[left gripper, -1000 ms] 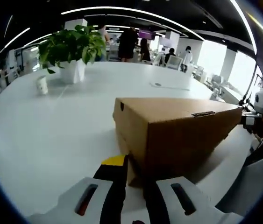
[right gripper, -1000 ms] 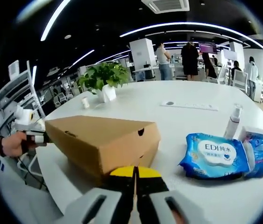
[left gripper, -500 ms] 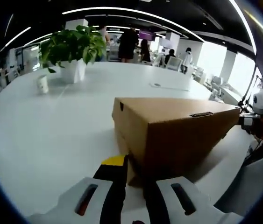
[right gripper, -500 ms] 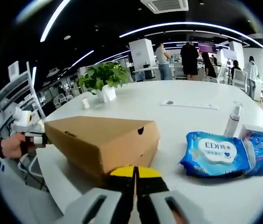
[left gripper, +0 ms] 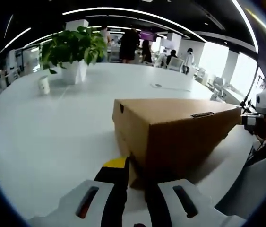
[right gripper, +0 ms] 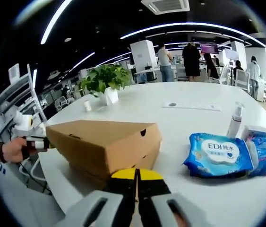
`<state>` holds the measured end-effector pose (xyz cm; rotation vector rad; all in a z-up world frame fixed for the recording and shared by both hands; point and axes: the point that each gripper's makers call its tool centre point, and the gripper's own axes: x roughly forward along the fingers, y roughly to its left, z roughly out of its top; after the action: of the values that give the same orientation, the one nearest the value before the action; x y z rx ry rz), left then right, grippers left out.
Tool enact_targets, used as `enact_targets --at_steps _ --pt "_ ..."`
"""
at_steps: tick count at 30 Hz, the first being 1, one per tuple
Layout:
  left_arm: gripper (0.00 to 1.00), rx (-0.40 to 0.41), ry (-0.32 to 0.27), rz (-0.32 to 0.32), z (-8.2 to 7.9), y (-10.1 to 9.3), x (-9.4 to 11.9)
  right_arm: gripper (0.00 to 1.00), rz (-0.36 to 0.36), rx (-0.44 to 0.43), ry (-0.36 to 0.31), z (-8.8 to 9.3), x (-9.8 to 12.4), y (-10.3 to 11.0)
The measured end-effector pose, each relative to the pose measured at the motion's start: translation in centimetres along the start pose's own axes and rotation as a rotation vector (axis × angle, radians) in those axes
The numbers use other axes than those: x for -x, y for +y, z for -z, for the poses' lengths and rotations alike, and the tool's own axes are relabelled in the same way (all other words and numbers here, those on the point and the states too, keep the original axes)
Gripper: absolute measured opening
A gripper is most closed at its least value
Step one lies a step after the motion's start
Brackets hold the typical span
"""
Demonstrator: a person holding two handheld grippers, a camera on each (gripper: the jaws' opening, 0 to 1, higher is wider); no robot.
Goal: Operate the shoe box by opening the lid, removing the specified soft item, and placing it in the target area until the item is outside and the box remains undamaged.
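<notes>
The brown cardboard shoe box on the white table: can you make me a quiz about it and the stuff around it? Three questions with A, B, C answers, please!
1. Where is the blue wet-wipes pack?
A. on the box
B. on the white table beside the box
C. inside the box

2. What colour is the plant's pot?
A. white
B. red
C. black

3. The box lid is
A. torn off
B. lying flat on the table
C. on the box

Answers:
1 B: the blue wet-wipes pack lies on the white table, apart from the brown cardboard shoe box.
2 A: the leafy plant stands in a white pot.
3 C: the lid covers the box.
</notes>
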<state>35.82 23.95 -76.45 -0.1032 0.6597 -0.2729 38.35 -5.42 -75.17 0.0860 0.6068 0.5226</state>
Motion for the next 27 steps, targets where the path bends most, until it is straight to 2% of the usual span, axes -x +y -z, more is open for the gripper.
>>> enact_targets --at_steps 8,27 --pt "0.08 -0.087 0.036 -0.005 -0.1 0.1 0.9 0.00 -0.006 -0.005 -0.003 -0.3 0.2 0.4" --pt "0.10 -0.065 0.029 0.022 1.1 0.3 1.9 0.00 -0.019 -0.028 0.004 0.2 -0.5 0.8"
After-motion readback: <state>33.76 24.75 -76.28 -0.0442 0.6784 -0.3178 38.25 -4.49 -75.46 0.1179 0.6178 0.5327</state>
